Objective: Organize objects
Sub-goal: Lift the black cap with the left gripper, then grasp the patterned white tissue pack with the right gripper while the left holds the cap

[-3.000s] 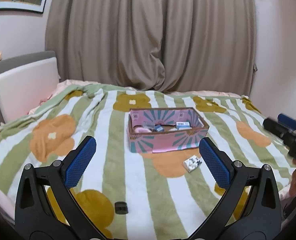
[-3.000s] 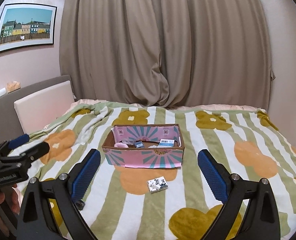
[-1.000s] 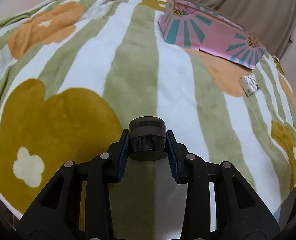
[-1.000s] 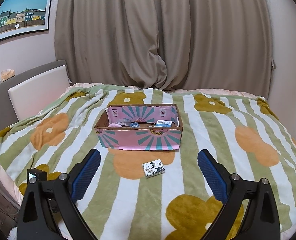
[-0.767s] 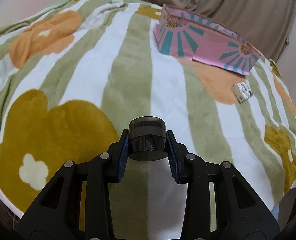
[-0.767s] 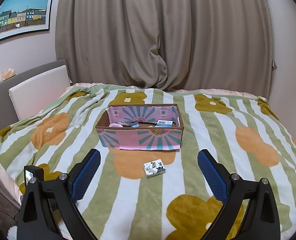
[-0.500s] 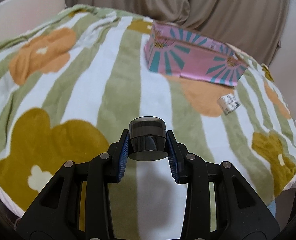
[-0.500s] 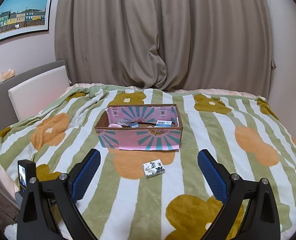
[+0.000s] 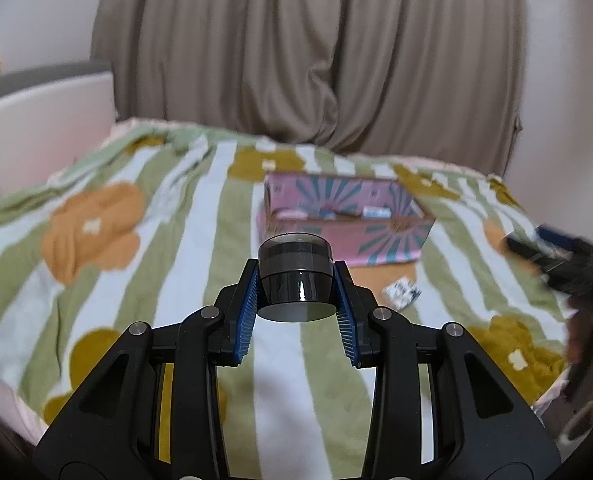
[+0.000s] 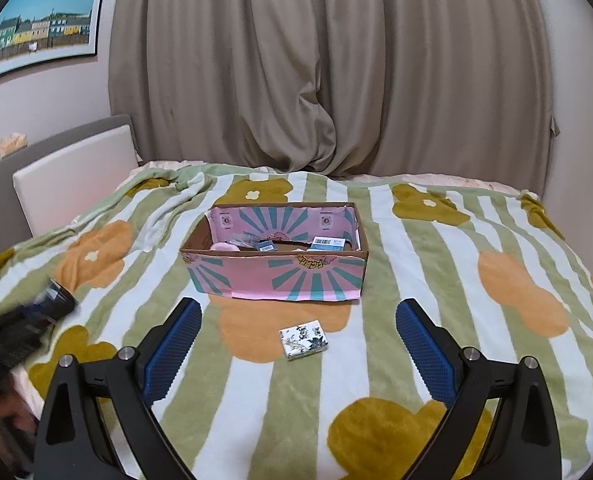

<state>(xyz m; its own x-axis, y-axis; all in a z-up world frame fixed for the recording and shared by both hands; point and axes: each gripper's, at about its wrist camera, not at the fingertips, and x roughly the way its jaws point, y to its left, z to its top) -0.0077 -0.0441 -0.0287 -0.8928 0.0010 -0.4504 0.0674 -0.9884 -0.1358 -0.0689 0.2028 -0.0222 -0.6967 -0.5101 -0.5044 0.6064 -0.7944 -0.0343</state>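
On the bed, a striped green-and-white blanket (image 10: 408,264) printed with orange and ochre flowers; all items listed below lie on it or hang above it.

Item 1: left gripper (image 9: 295,294), black frame, blue ribbed pads. Fingers pinch a small dark cylindrical jar (image 9: 295,276) from both sides, pads pressed to its wall. Jar upright, glossy, with a translucent grey lid; it is held clear above the blanket, on the near side of the box in the left wrist view.

Item 2: pink cardboard box (image 10: 276,276) with teal sunburst rays, open-topped, at mid-bed. Contents: a pink rounded object at the left end, small blue-and-white packets (image 10: 327,242) toward the right, other pieces too small to identify.

Item 3: small flat packet (image 10: 304,339), white with a dark floral print, lying on an orange flower just in front of the box, apart from it. Also seen, blurred, in the left wrist view (image 9: 401,291).

Item 4: right gripper (image 10: 296,338), same build. Fingers spread wide, nothing between them; the packet sits on the blanket beyond the gap.

Surroundings: taupe curtain (image 10: 328,64) behind the bed; padded white headboard panel (image 10: 76,176) at left; framed picture of coloured houses (image 10: 40,24) on the wall, upper left.
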